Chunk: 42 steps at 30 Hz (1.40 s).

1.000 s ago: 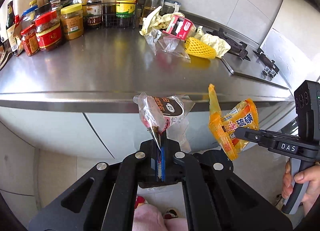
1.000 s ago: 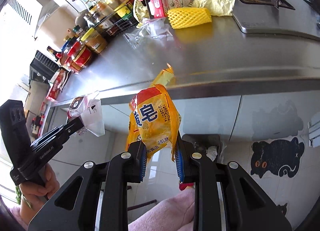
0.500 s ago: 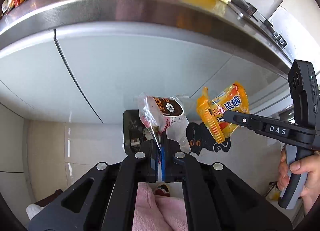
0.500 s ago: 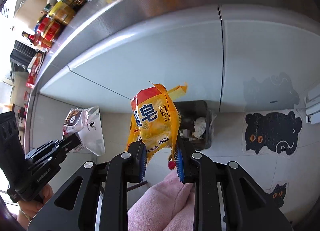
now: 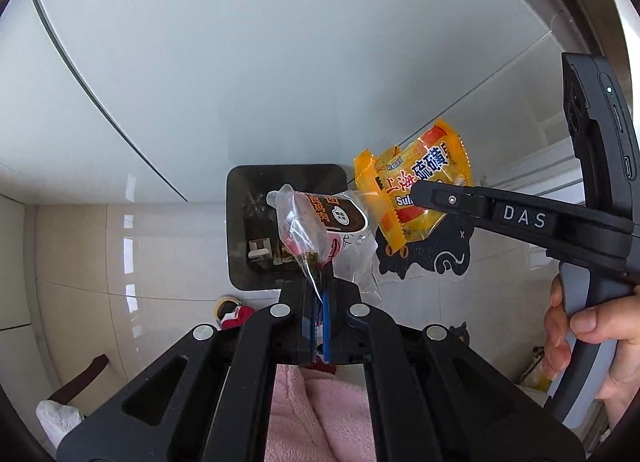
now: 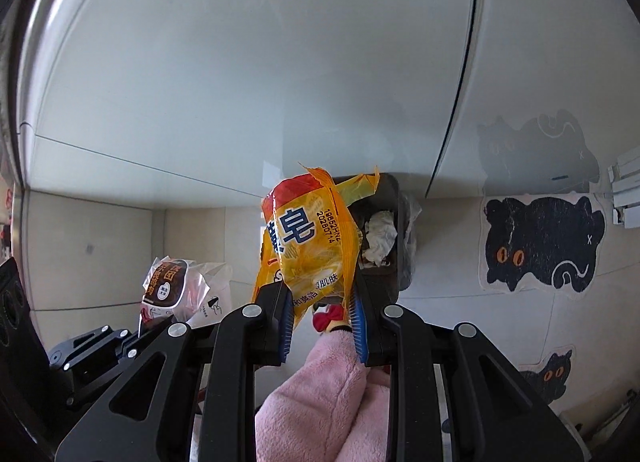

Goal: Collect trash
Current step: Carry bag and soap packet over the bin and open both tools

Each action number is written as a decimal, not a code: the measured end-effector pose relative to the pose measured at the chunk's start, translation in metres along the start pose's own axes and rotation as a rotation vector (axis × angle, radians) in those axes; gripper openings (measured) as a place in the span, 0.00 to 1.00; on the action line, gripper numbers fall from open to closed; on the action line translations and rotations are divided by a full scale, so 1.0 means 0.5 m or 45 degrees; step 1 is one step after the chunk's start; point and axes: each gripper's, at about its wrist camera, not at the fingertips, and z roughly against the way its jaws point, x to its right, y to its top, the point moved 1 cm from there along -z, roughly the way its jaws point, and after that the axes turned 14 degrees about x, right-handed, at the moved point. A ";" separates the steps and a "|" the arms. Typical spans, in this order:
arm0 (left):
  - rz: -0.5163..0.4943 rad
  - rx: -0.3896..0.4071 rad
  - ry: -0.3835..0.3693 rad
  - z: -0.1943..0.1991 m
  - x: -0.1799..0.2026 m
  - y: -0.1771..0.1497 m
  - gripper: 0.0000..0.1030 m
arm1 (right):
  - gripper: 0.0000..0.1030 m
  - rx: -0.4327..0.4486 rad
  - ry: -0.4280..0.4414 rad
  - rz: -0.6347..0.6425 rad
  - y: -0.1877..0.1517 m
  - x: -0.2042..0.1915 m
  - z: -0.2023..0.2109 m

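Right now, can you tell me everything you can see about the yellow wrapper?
The yellow wrapper is a crinkly, shiny plastic packet, orange-yellow with a red band, blue Chinese characters and a printed date code. It looks empty and crumpled, with its top torn open into ragged flaps. It stands upright, pinched at its lower end by the right gripper, hanging in the air above the dark trash bin on the floor.
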 end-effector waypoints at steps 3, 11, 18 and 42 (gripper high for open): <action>0.037 -0.042 -0.016 -0.039 -0.014 -0.008 0.00 | 0.24 -0.016 -0.017 -0.017 0.002 0.007 -0.036; 0.068 -0.122 -0.018 -0.114 -0.048 -0.005 0.01 | 0.25 -0.050 -0.046 -0.096 0.000 0.023 -0.106; 0.054 -0.146 -0.008 -0.138 -0.054 0.000 0.07 | 0.27 -0.085 -0.067 -0.156 0.006 0.026 -0.144; 0.055 -0.094 -0.008 -0.073 -0.038 0.029 0.91 | 0.89 -0.032 -0.101 -0.240 0.032 0.031 -0.086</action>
